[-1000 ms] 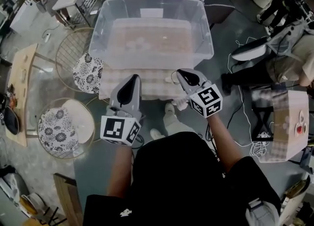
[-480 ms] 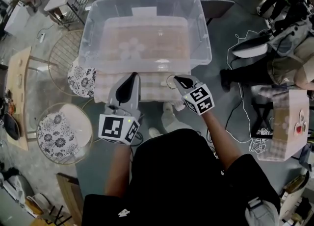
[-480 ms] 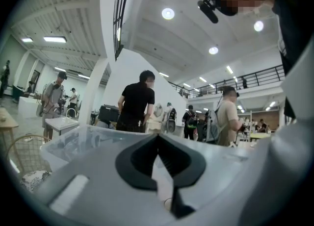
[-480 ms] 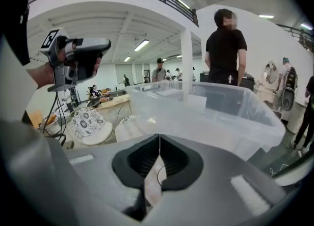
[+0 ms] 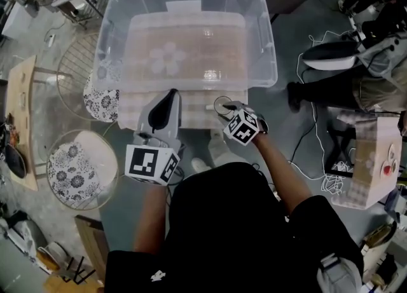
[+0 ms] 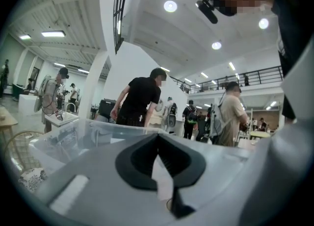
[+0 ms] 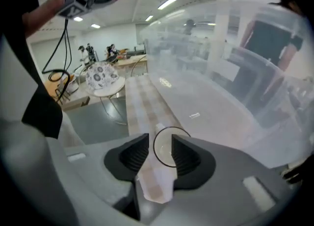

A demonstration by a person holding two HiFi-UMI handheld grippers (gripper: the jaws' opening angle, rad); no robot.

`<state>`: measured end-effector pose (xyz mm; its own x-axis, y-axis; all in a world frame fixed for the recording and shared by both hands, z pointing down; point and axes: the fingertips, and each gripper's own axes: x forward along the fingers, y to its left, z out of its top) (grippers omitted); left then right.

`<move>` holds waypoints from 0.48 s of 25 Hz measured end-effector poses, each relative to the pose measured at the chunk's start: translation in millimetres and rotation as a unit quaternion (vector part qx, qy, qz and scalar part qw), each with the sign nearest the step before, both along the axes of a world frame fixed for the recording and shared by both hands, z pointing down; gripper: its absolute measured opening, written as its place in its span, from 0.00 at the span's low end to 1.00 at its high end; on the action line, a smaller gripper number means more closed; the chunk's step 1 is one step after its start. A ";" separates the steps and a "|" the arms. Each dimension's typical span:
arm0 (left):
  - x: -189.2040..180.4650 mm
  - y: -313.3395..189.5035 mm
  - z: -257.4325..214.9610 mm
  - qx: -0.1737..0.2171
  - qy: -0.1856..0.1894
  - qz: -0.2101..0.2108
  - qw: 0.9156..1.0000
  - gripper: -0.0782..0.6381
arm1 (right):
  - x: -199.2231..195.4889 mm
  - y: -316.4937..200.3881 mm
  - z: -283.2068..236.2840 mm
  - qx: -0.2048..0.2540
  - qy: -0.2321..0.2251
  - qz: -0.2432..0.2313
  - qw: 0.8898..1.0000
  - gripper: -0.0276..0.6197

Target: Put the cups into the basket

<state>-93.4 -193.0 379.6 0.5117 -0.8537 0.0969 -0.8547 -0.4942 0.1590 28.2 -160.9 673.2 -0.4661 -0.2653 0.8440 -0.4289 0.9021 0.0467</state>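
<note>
Cup [image 5: 223, 103], upright at the table's [image 5: 197, 102] near edge: we find its rim unclamped between the right gripper's [image 7: 160, 146] just-opened jaws.

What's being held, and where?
Nothing yet. The right gripper, jaws just opening, straddles the clear cup at its rim, not pressing; the left gripper is shut, empty.

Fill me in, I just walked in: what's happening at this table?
A person with a gripper in each hand stands at a table that has a clear bin on it. The right gripper points down at a clear cup in front of the bin. Its jaws have just been opening and stand apart at the cup's rim, not gripping it yet. The left gripper is shut and empty, held level alongside.
</note>
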 end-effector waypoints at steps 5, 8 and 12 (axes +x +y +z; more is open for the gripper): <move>-1.0 -5.8 4.4 -0.005 -0.001 -0.007 1.000 0.09 | -3.5 1.6 34.0 -0.014 0.076 -0.070 0.995 0.27; -1.1 -7.5 5.7 -0.009 -0.001 -0.010 1.000 0.09 | -6.9 -1.4 43.1 -0.011 0.111 -0.097 0.989 0.30; -2.4 -10.9 7.0 -0.010 -0.004 -0.013 1.000 0.09 | -5.3 7.5 65.0 -0.018 0.169 -0.150 0.974 0.30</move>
